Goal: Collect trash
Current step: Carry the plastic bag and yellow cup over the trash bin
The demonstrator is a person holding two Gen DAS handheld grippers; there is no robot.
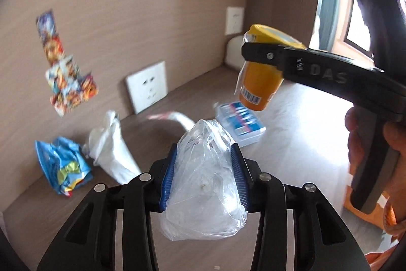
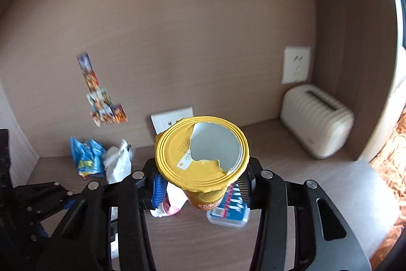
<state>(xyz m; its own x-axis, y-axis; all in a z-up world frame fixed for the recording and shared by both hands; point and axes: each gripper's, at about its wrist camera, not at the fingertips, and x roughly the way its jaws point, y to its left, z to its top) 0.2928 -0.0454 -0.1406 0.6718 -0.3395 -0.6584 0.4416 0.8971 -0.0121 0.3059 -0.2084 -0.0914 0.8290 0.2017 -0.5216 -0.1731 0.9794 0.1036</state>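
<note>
My left gripper is shut on a clear plastic bag that bulges between the blue pads. My right gripper is shut on a yellow cup with a torn foil lid, held above the shelf; the cup also shows in the left wrist view at upper right. On the wooden shelf lie a crumpled blue wrapper, a white crumpled wrapper, and a pink-and-white wrapper under the right gripper.
A clear box with blue-and-white packets lies on the shelf. A white ribbed tissue holder stands in the back right corner. Wall sockets and stickers are on the back wall. An orange patterned cloth is at right.
</note>
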